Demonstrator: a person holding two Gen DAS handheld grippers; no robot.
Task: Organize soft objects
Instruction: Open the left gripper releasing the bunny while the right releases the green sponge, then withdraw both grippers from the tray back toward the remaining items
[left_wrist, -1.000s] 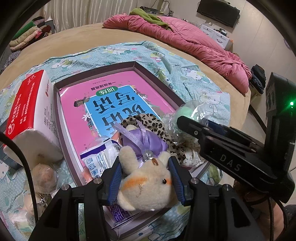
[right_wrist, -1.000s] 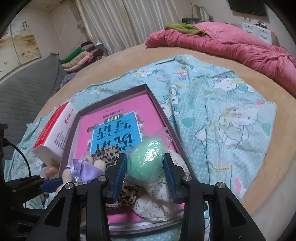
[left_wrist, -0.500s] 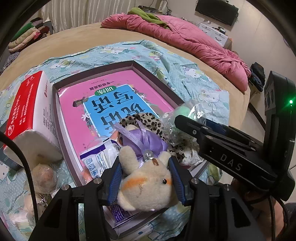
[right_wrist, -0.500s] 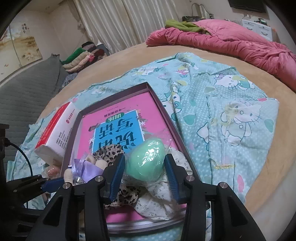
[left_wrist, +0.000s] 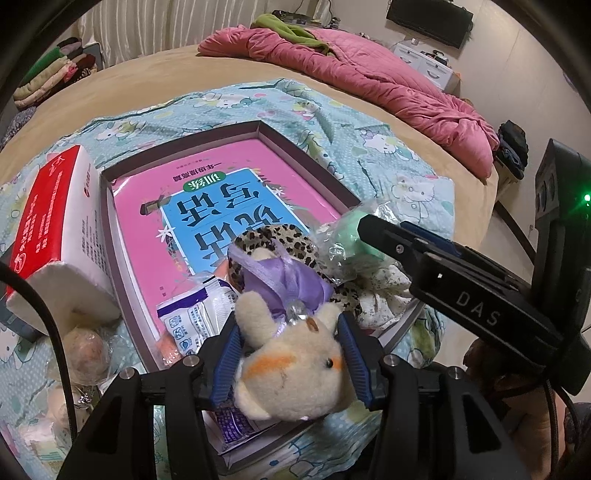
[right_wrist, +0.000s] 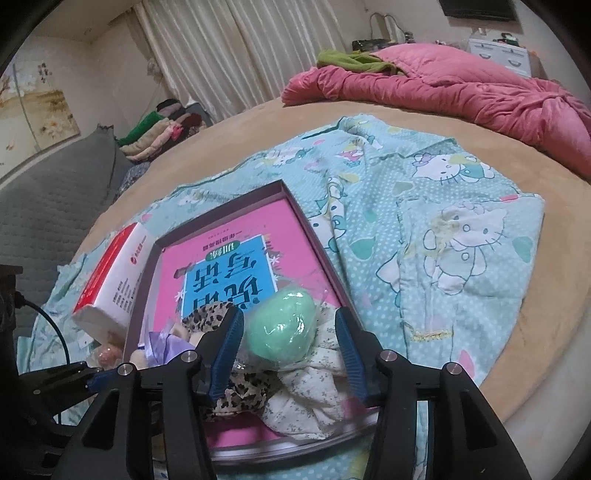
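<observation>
My left gripper (left_wrist: 290, 354) is shut on a cream plush toy (left_wrist: 295, 376) with an orange patch, held over the near edge of a shallow purple box (left_wrist: 306, 162). Its jaws are opening slightly, and the pads still press the plush. A purple ribbon bow (left_wrist: 280, 280) sits at the toy's ears. My right gripper (right_wrist: 290, 332) is opening around a green egg-shaped sponge in clear wrap (right_wrist: 282, 323). Gaps show on both sides, and the sponge rests on a floral cloth (right_wrist: 306, 391) beside a leopard-print scrunchie (left_wrist: 277, 236) inside the box.
A pink and blue book (left_wrist: 221, 206) lines the box floor, with a white packet (left_wrist: 195, 317) on it. A red and white tissue pack (left_wrist: 51, 221) stands left of the box, with wrapped round items (left_wrist: 86, 350) below it. Beneath lies a teal cartoon blanket (right_wrist: 443, 240); a pink quilt (left_wrist: 388, 74) lies far back.
The right gripper's pads have spread away from the green sponge, which has settled onto the floral cloth. The left gripper has stayed in place with the plush.
</observation>
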